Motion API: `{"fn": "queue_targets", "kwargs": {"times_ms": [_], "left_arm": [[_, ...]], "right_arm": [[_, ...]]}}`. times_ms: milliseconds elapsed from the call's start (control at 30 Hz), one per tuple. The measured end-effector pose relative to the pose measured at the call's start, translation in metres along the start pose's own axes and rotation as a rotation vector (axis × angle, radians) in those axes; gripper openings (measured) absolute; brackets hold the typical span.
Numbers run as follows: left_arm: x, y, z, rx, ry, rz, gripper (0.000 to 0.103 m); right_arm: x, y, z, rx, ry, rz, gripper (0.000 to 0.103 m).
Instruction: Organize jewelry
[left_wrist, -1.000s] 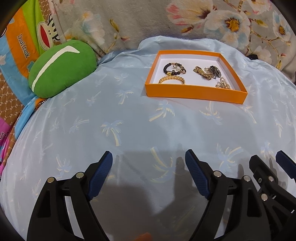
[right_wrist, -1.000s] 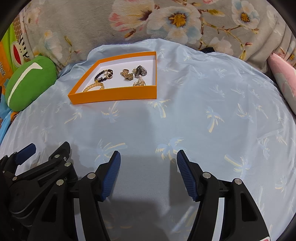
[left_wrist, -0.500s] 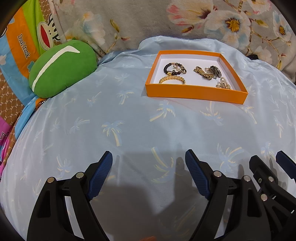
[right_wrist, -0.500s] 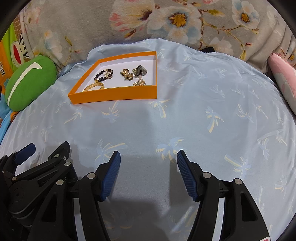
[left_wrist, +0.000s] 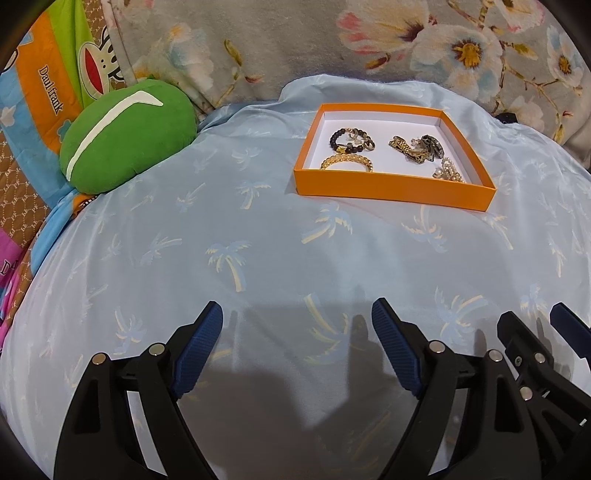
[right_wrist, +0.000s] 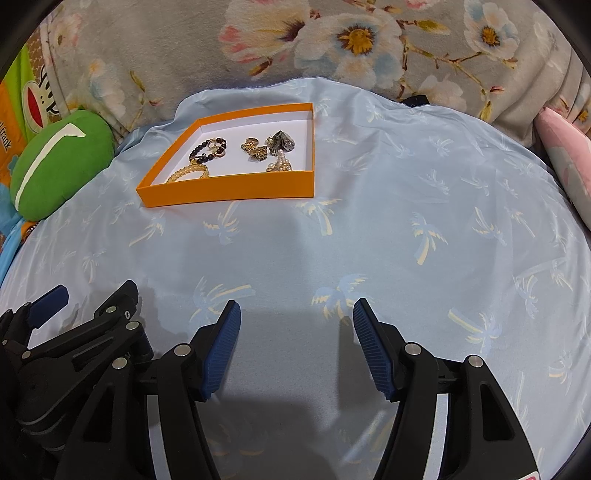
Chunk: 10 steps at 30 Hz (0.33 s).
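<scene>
both claws hover low over the blue sheet (left_wrist: 258, 229) of a bed, side by side, each released with its jaws wide and nothing between them: the left claw (left_wrist: 297, 332) and the right claw (right_wrist: 297, 328). the jewelry all lies inside one orange tray (left_wrist: 391, 190), well ahead of both claws; from the left claw it sits ahead and a little right, from the right claw ahead and to the left, so neither is plainly nearer, though the tray's right end faces the right claw more squarely. the tray's long axis runs across the claws' line of reach, its long near wall toward them. inside i count about four groups: one beaded bracelet (left_wrist: 351, 140) at the far left with a small ring or two tangled in it, one gold chain bracelet (left_wrist: 347, 162) just nearer than it, one heap of gold and dark pieces (left_wrist: 415, 147) at the far right whose count i cannot tell, and one pale pearl-like piece (left_wrist: 448, 171) at the near right. nothing lies loose on the sheet. this fits either jewelry already gathered in the tray, or a tray waiting to be sorted further. one green cushion (left_wrist: 125, 136) rests far off to the left
</scene>
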<state>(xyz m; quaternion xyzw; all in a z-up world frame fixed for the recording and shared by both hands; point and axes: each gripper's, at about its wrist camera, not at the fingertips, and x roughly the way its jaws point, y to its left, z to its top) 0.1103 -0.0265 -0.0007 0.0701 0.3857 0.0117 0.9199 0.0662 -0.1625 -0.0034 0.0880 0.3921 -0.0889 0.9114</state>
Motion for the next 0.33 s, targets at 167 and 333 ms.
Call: {"fn": "queue_targets", "kwargs": {"times_ms": [167,333], "left_arm": [[-0.0016,-0.0009,0.0001,0.006,-0.007,0.012,0.080],[-0.0021,-0.0004,0.0006,0.004,-0.007,0.015,0.080]], "right_arm": [[0.0001,0.0004,0.0008,-0.004,0.001,-0.009,0.063],[-0.0013,0.0013,0.0011,-0.011,-0.004,-0.019,0.063]]}}
